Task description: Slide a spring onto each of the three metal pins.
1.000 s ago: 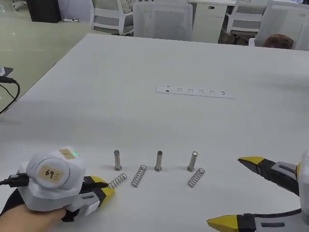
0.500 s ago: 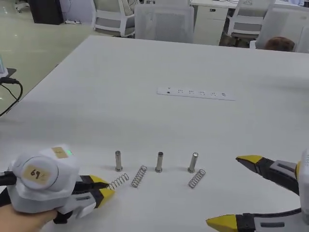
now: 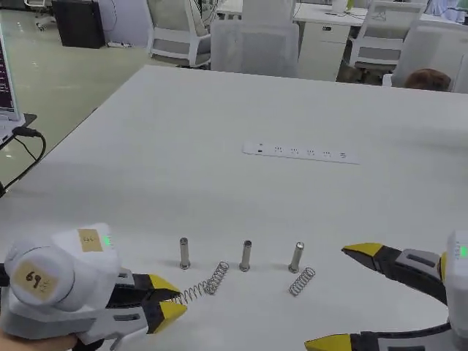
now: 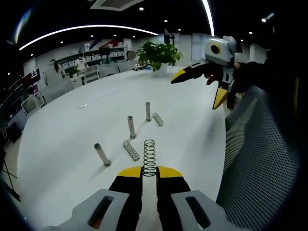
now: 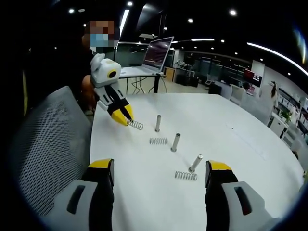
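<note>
One spring (image 4: 149,155) sticks out from the tips of the left gripper (image 4: 149,172), which is clenched on its near end, low over the table (image 3: 219,183) in front of the pins. The left pin (image 3: 184,253), middle pin (image 3: 246,256) and right pin (image 3: 297,257) stand upright in a row, all bare. A second spring (image 3: 217,278) lies between the left and middle pins, and a third spring (image 3: 301,281) just beside the right pin. The right gripper (image 3: 333,296) hovers right of the row, jaws spread wide, holding nothing. A power strip (image 3: 300,152) lies farther back.
</note>
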Demonstrator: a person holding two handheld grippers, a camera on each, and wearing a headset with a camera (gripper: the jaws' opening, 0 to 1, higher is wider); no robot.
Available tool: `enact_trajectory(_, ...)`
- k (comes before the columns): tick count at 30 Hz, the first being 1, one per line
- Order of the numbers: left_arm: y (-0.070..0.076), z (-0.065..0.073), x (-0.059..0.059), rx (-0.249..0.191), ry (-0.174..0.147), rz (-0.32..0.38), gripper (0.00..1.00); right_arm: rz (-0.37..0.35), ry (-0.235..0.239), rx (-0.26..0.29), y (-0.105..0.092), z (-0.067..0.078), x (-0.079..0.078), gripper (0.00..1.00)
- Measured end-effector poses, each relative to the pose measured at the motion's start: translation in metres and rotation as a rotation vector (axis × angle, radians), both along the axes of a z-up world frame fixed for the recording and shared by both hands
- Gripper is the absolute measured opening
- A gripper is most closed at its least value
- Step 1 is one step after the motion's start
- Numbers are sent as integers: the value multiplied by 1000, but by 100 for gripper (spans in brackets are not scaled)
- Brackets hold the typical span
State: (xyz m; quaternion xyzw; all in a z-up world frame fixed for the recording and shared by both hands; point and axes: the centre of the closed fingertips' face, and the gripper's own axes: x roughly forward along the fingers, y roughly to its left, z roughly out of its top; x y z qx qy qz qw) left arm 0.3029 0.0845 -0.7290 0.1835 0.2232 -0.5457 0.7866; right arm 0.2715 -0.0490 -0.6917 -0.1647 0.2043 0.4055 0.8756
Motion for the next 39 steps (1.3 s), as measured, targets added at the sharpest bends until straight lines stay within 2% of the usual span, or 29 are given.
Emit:
enact_trajectory(5, -7, 7, -8, -3, -10, -41, 3, 69, 3, -11, 17, 1, -1, 71)
enact_trajectory(9, -10, 9, -11, 8, -25, -63, 3, 135, 8, -26, 32, 2, -3, 63)
enact_trajectory(13, -13, 15, -15, 0, -36, -83, 3, 189, 10, -24, 48, 3, -3, 56)
enact_trajectory(17, -17, 18, -21, 8, -52, -115, 3, 229, 15, -24, 60, 2, -5, 51)
enact_trajectory(27, -27, 21, -38, 23, -63, -191, 3, 305, 15, -42, 77, -2, -14, 34)
enact_trajectory(33, -33, 24, -46, 17, -64, -224, 3, 334, 30, -52, 81, -7, -18, 30)
enact_trajectory(36, -35, 24, -48, 30, -79, -243, 3, 348, 33, -57, 84, -8, -20, 28)
enact_trajectory(39, -37, 24, -50, 27, -73, -253, 3, 356, 39, -56, 85, -9, -22, 23)
